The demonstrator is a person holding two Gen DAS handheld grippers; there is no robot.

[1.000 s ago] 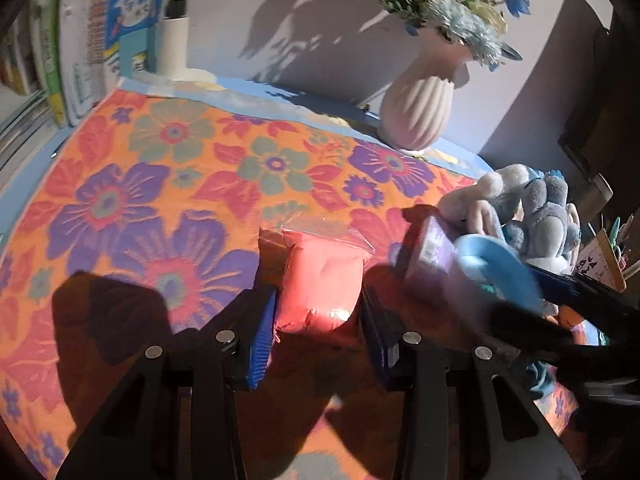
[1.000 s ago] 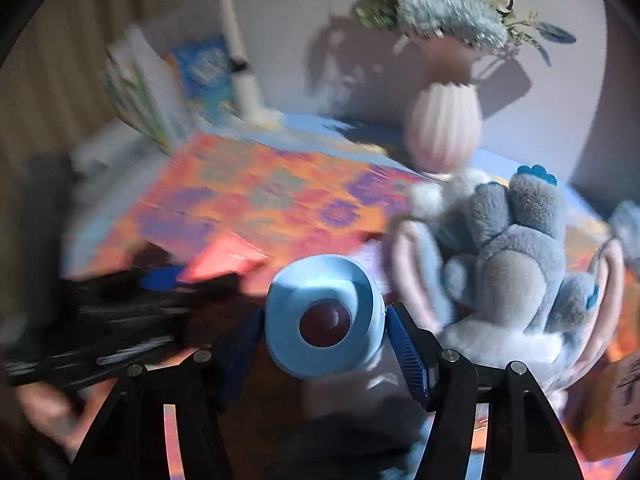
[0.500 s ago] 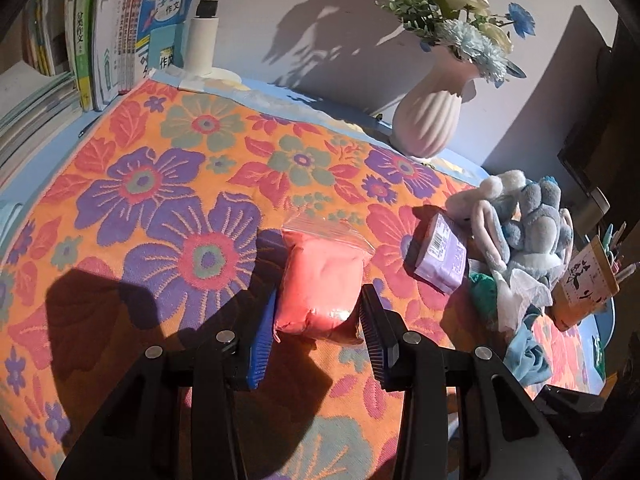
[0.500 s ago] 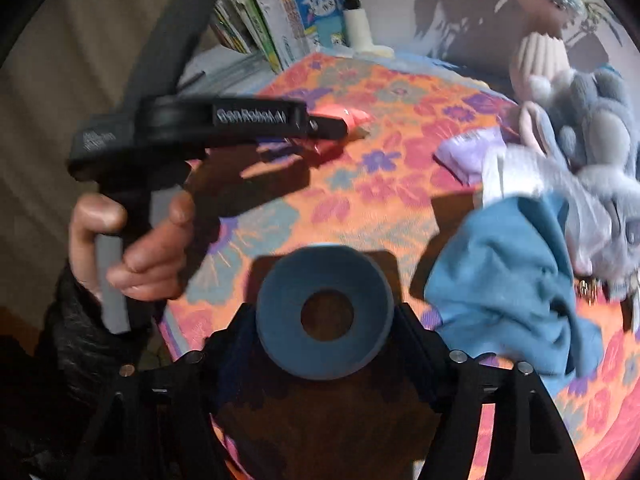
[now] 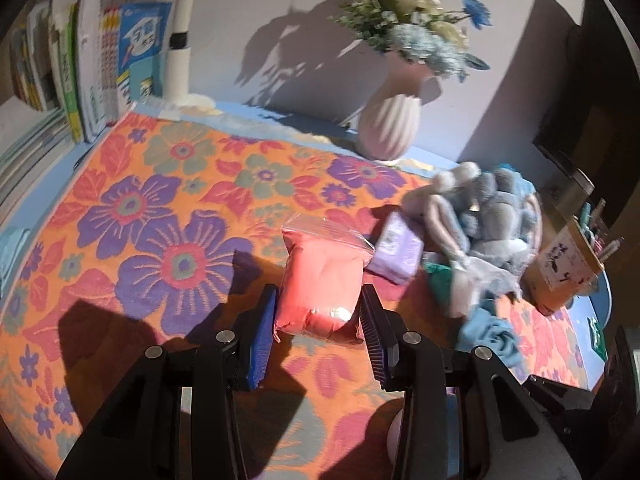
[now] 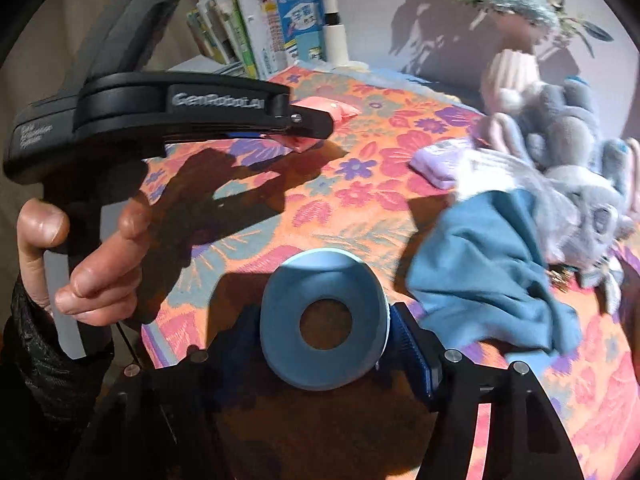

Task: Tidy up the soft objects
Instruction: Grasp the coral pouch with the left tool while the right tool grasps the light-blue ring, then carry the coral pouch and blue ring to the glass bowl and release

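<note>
The far tips of the right gripper [image 6: 326, 322] sit behind the pale blue foam ring [image 6: 324, 318] – it is clamped across that ring, whose hole faces the camera. The left gripper [image 5: 318, 322] has its jaws closed against both sides of the pink bag [image 5: 320, 284]; in the right wrist view only a pink corner of the bag shows past the tool's black body. The bag's long axis runs near to far, its clear sealed top pointing away from the gripper, above the floral cloth [image 5: 160, 208]. Just right of it lies a lilac packet [image 5: 396, 252], then a grey plush toy [image 5: 480, 216], blurred. The blue cloth [image 6: 488, 268] is crumpled beside the plush – folds hard to read. A vase [image 5: 390, 120] stands far.
</note>
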